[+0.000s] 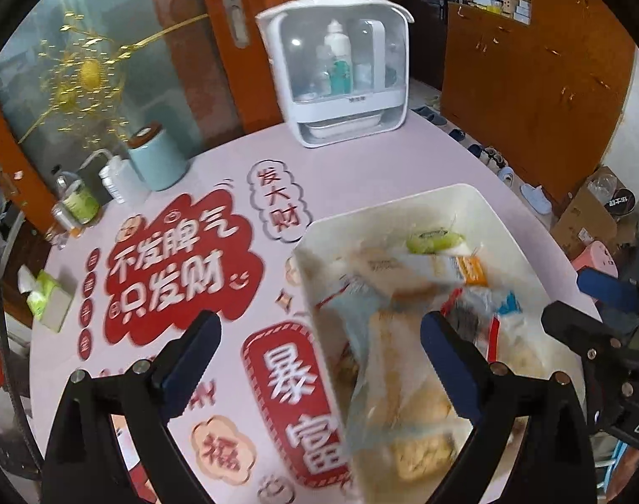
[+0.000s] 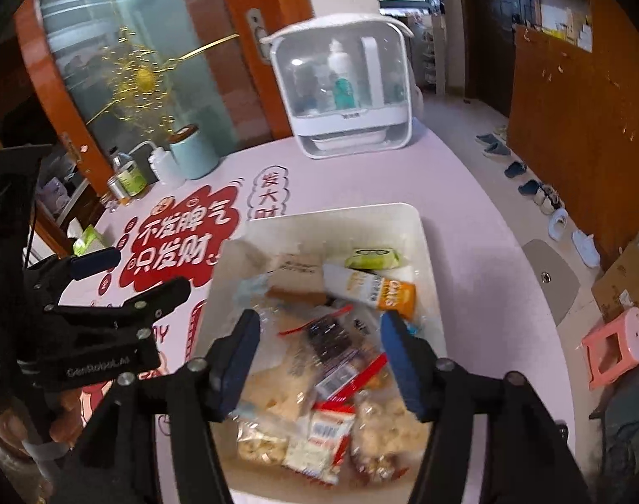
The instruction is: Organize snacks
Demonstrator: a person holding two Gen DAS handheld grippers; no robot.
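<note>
**Snack bin loaded; both grippers above it, holding nothing**

The white bin (image 2: 420, 227) sits on the bench (image 2: 466, 176), toward its near edge, on the pink printed cover. The snacks lie piled inside it rather than in rows: an orange oats packet (image 2: 397, 294) and a green wrapped bar (image 2: 372, 258) toward the far wall, a dark packet with a red strip (image 2: 332, 336) in the middle, and clear bags of pale biscuits (image 2: 382, 428) near the front wall. Judgement: the bin acts as the collection point, so the gathering looks largely done and arranging may remain.

The right gripper (image 2: 319, 353) hangs directly over the middle of the pile, jaws spread wide, nothing between them; contact with the packets cannot be confirmed. The left gripper (image 1: 319, 348) straddles the bin's left wall, one finger over the bench and the other over the snacks, jaws likewise wide apart and empty.

Further back stand a white storage case (image 2: 344, 84) with bottles inside, a pale blue canister (image 2: 193, 151) and a tissue pack (image 1: 46, 294).
</note>
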